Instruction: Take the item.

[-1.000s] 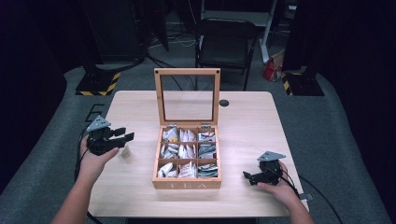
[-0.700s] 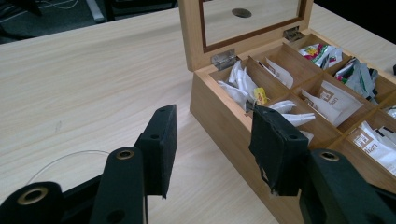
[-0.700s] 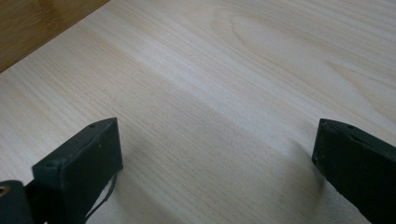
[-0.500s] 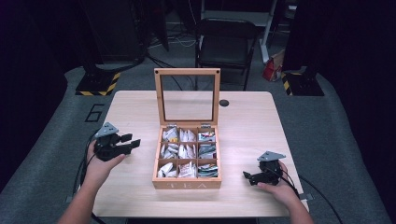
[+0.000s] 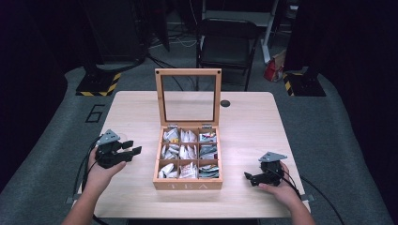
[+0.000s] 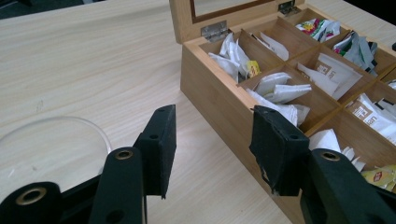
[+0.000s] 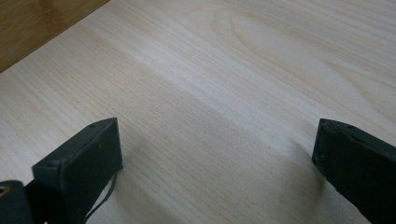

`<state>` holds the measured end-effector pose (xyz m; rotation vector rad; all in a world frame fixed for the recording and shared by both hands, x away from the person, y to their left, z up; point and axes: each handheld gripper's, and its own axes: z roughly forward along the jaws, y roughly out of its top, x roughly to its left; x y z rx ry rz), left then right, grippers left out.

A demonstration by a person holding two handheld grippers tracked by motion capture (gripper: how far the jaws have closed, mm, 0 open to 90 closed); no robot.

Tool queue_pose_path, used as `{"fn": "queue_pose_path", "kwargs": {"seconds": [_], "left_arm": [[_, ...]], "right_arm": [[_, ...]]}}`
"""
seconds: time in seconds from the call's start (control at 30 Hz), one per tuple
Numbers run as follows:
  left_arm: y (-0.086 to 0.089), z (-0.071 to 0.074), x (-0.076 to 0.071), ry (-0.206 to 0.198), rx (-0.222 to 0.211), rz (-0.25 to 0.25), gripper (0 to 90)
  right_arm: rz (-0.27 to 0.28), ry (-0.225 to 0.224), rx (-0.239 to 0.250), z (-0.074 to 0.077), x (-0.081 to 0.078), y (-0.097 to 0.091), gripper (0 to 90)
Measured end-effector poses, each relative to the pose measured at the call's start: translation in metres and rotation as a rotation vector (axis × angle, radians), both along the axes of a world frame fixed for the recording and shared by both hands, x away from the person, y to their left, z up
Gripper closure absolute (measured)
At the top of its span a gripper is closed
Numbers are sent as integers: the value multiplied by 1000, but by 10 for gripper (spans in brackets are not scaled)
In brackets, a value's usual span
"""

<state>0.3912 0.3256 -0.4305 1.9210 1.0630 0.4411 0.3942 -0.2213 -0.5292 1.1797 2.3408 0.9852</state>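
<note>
A wooden tea box stands mid-table, its glass-paned lid upright and open. Its compartments hold several tea bags. My left gripper hovers low over the table just left of the box, jaws pointing toward it, open with nothing between them. In the left gripper view the left gripper frames the box's side wall, and white tea bags lie in the near compartments. My right gripper rests near the table's front right. In the right gripper view the right gripper stands wide open over bare wood.
The light wooden table has a small black round thing behind the box on the right. A black folding chair stands beyond the far edge. The box's corner shows at the upper left of the right gripper view.
My left hand has sunk and moved a little toward the box and the table's front edge. The right hand has kept still.
</note>
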Motion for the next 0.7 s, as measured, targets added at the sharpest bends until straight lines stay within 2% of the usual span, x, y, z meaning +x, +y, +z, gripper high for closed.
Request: {"fn": "queue_pose_path", "kwargs": {"seconds": [0.13,0.7], "left_arm": [[0,-6,-3,12,9,-2,504],[1,-29,-10,33,-4,3,501]], "right_arm": [[0,0,0,0,0,0,9],[0,0,0,0,0,0,9]]}}
